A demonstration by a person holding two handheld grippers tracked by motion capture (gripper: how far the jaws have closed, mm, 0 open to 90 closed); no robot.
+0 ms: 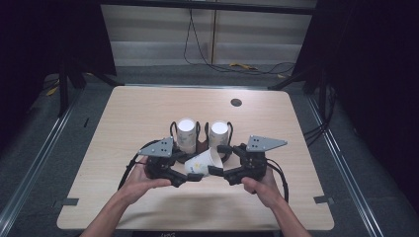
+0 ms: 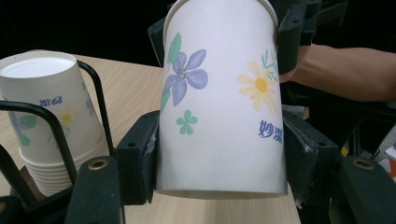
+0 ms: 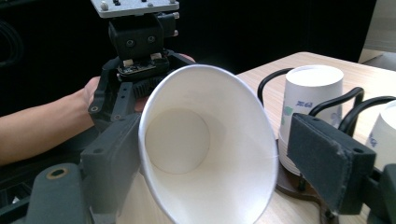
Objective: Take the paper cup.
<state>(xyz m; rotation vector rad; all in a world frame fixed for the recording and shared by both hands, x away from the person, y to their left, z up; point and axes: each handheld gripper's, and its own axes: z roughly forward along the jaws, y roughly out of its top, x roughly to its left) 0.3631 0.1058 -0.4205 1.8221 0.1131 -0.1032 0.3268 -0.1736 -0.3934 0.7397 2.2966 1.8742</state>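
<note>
The left tongs point(image 1: 193, 177) squeeze the base end of one paper cup point(image 1: 203, 162), held on its side above the near middle of the worktop point(image 1: 148, 113). The right tongs point(image 1: 216, 172) sit around its rim, one pad touching, the other apart. At 12 o'clock wait two cup stacks point(image 1: 187, 134) in a black holder point(image 1: 201, 144), so I think the cup is pulled off but not set down.

Left gripper point(image 2: 219, 154) clamps flowered cup point(image 2: 222, 107) (base toward camera); cup stack point(image 2: 51, 116) in rack point(image 2: 95, 100) at left.

high view looks down from above; both gripper views sit close (facing each other), sharing the cup point(image 2: 219, 98).
</note>
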